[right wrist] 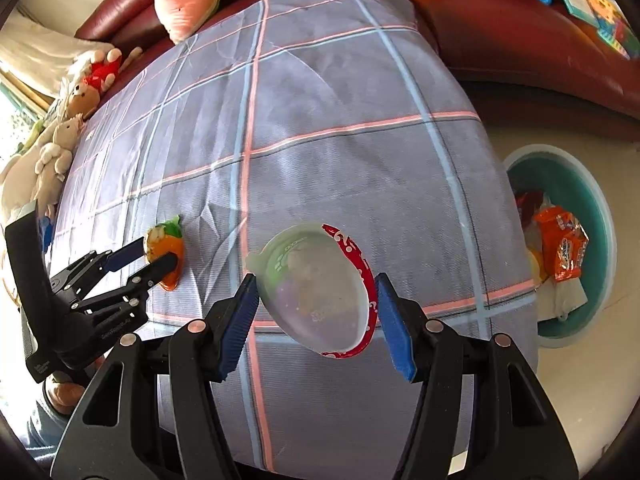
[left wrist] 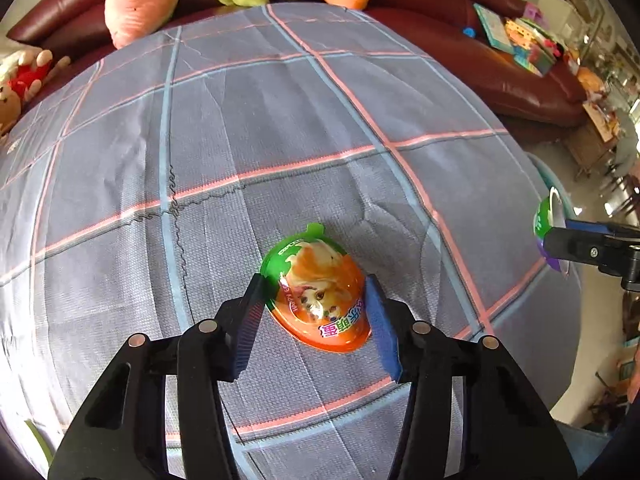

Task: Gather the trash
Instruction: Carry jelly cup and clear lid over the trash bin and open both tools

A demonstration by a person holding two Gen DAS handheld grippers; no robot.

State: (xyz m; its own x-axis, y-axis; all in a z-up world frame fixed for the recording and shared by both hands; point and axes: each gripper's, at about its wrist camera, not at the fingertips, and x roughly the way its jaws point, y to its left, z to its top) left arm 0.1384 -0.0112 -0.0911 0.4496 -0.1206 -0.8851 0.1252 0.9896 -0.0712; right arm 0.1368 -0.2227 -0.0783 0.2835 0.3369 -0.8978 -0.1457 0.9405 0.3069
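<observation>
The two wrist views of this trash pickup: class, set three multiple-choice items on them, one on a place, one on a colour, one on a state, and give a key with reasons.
1. Where is the bin?
A. on the sofa
B. on the floor by the table's edge
C. on the checked cloth

2. What colours is the egg-shaped pack between the left gripper's fingers?
A. orange and green
B. black and white
C. all blue

3. What does the right gripper have?
A. nothing
B. a plush toy
C. an egg-shaped shell held in the air

Key: B, the bin sits low beside the checked cloth; A, orange body, green top; C, the shell sits between both pads above the cloth.
</observation>
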